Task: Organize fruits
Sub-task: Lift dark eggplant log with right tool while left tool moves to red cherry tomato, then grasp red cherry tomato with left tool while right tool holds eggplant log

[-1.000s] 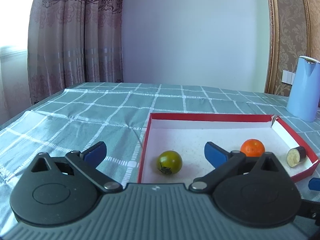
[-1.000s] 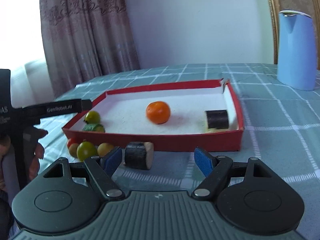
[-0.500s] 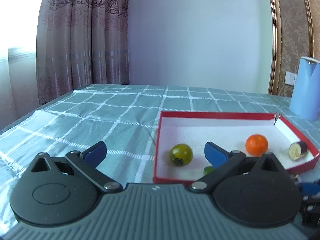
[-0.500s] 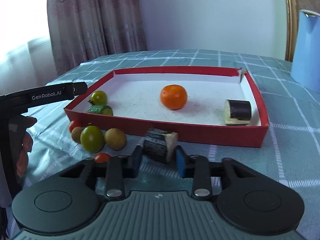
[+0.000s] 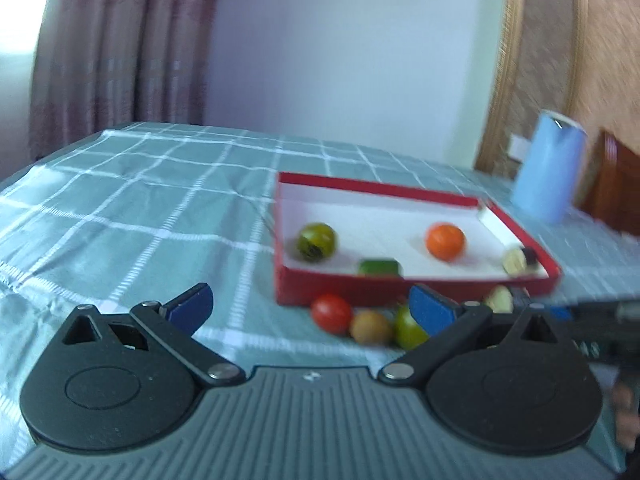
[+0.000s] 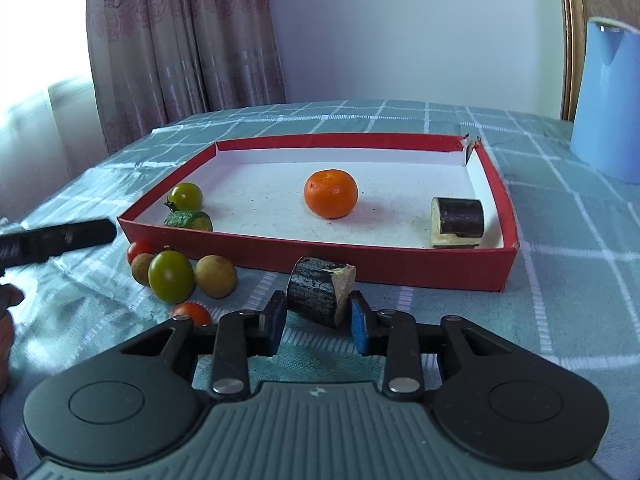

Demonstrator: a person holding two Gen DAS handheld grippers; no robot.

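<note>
My right gripper (image 6: 318, 318) is shut on a dark eggplant piece (image 6: 320, 292), held just in front of the red tray (image 6: 400, 266). Inside the tray lie an orange (image 6: 330, 193), a second eggplant piece (image 6: 457, 217), a green tomato (image 6: 185, 197) and a green cucumber piece (image 6: 188, 220). Loose on the cloth left of the held piece sit a green tomato (image 6: 171, 276), two brownish fruits (image 6: 215, 275) and two red cherry tomatoes (image 6: 191, 313). My left gripper (image 5: 308, 306) is open over the cloth, left of the tray (image 5: 380, 290), with the loose fruit (image 5: 332, 314) by its right finger.
A blue jug (image 6: 608, 100) stands on the checked tablecloth at the back right. A curtain (image 6: 180, 48) hangs behind the table at left. The left gripper's black handle (image 6: 56, 240) reaches in from the left edge, a hand beside it.
My right gripper closed on the eggplant piece and keeps its grip. The left gripper moved back and left from the tray; the loose fruit in front of the tray now shows in its view.
</note>
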